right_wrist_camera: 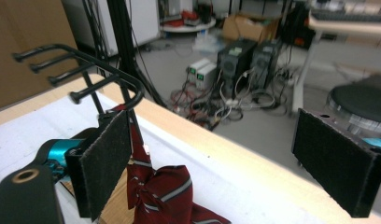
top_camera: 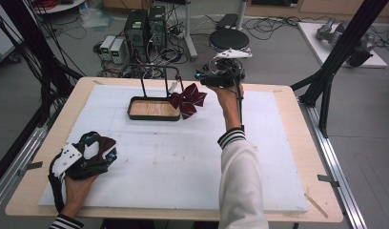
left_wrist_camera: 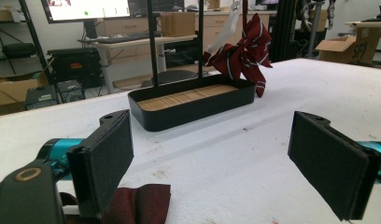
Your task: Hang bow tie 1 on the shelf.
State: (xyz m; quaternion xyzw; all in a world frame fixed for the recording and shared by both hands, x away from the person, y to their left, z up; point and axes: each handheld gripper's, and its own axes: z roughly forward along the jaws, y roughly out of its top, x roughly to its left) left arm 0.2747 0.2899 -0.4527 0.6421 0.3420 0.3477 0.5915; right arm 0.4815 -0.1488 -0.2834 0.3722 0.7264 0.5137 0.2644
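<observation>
Right gripper (top_camera: 212, 76) hovers above the striped bow tie (top_camera: 188, 100) hanging off the rack (top_camera: 154, 108), jaws spread; left gripper (top_camera: 99, 149) rests wide open over a second maroon bow (left_wrist_camera: 142, 203).

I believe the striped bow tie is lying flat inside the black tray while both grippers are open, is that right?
Not quite. The striped bow tie is not lying in the black tray; it hangs from the stand above the tray's end, as the left gripper view shows. Both the left gripper and the right gripper are indeed open.
</observation>
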